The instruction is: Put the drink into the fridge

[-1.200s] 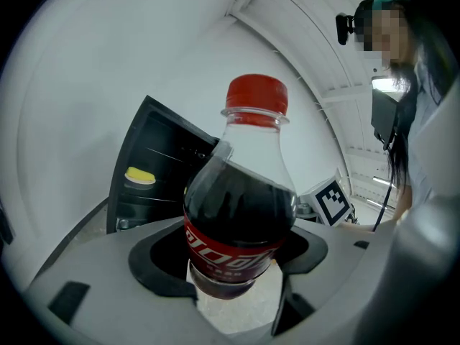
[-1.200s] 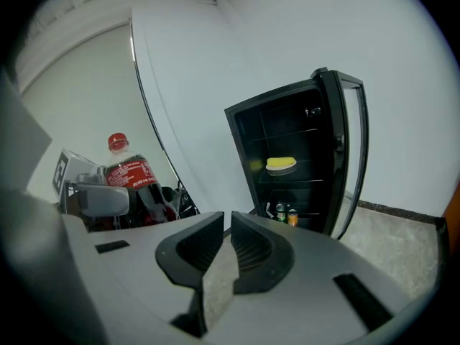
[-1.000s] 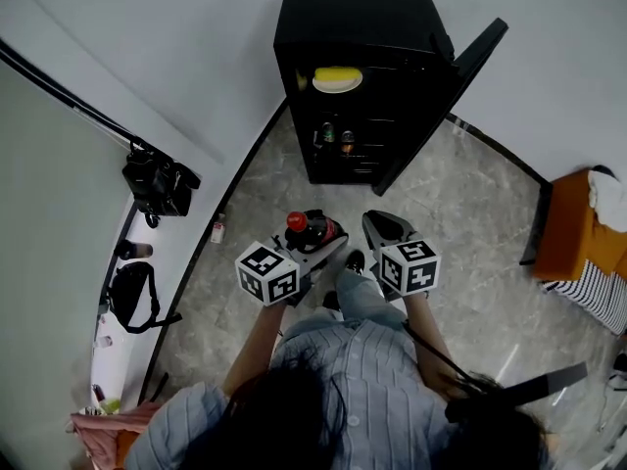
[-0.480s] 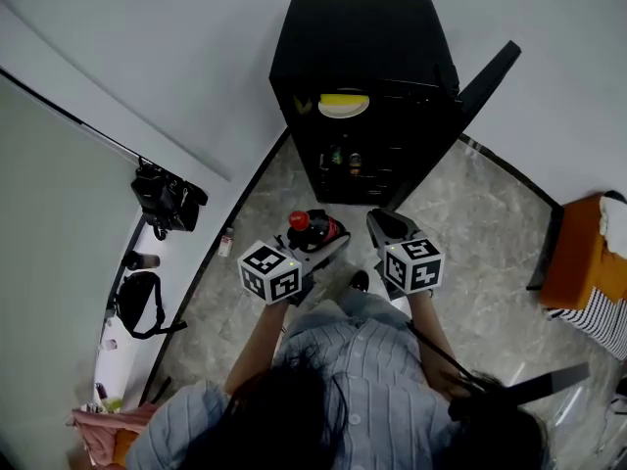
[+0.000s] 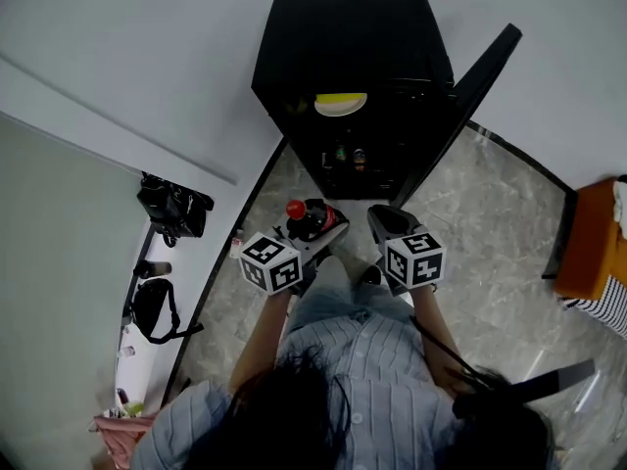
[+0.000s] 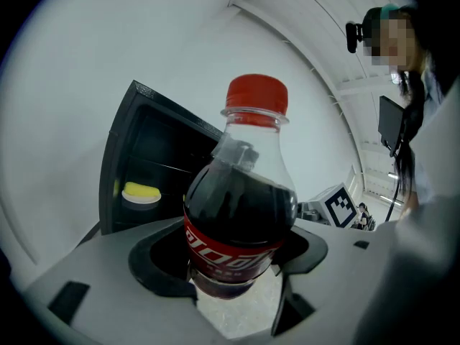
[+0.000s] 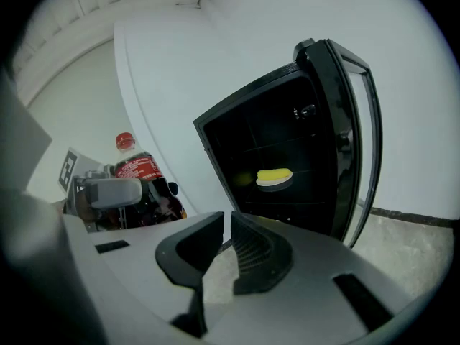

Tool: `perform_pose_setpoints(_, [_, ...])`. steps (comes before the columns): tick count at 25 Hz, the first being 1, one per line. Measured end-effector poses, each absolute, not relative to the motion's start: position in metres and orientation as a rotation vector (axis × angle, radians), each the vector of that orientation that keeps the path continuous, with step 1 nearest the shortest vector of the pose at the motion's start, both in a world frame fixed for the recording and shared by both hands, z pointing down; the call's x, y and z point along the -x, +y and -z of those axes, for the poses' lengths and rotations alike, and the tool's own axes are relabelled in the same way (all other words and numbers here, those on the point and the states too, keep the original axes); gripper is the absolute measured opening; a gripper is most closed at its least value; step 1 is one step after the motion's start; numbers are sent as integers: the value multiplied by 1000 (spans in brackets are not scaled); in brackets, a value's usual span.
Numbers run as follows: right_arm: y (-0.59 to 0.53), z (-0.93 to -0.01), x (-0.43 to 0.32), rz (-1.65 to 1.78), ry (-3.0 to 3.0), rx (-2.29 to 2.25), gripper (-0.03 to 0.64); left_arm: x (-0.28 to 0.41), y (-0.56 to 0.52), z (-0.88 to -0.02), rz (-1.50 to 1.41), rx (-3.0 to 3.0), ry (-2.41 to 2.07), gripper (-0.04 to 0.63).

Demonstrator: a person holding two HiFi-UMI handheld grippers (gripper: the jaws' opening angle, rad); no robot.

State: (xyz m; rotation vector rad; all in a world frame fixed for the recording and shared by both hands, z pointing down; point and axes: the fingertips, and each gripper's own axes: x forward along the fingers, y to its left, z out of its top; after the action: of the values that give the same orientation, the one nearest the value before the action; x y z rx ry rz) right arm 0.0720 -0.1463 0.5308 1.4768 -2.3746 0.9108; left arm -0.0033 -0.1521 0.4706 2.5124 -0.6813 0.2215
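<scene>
A cola bottle (image 5: 312, 219) with a red cap and red label stands upright between the jaws of my left gripper (image 5: 318, 227), which is shut on its lower body. The left gripper view shows the bottle (image 6: 241, 214) filling the middle, with the gripper (image 6: 237, 264) round its base. The black mini fridge (image 5: 353, 57) stands just ahead, its door (image 5: 470, 96) swung open to the right. A yellow thing on a white dish (image 5: 341, 104) sits on an upper shelf. My right gripper (image 5: 388, 221) is beside the left one, shut and empty (image 7: 226, 228), facing the open fridge (image 7: 287, 157).
Small cans stand on a lower fridge shelf (image 5: 348, 155). A black bag (image 5: 174, 207) and another dark bag (image 5: 152, 306) lie along the curved wall at the left. An orange piece of furniture (image 5: 593, 243) is at the right edge. Grey marble floor (image 5: 490, 223) surrounds the fridge.
Both grippers, the left with the bottle in it, have come a little closer to the open fridge. The grip on the bottle is unchanged.
</scene>
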Motion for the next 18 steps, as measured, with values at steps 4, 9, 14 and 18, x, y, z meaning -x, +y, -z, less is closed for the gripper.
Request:
perform_pose_setpoints(4, [-150,-537,-76,-941,-2353,-1503,40,2,-166,-485,-249,-2496,-668,324])
perform_pose_setpoints(9, [-167,-549,-83,-979,-2297,-1562,40,-5,-190,-500,-264,-2501,-605,324])
perform_pose_setpoints(14, [-197,-551,-82,-993,-2280,-1591,40,-12,-219,-515,-285,-2535,-507,324])
perform_pose_setpoints(18, [-219,-554,-84,-1009,-2264,-1615,40,-19,-242,-530,-321,-2539,-482,324])
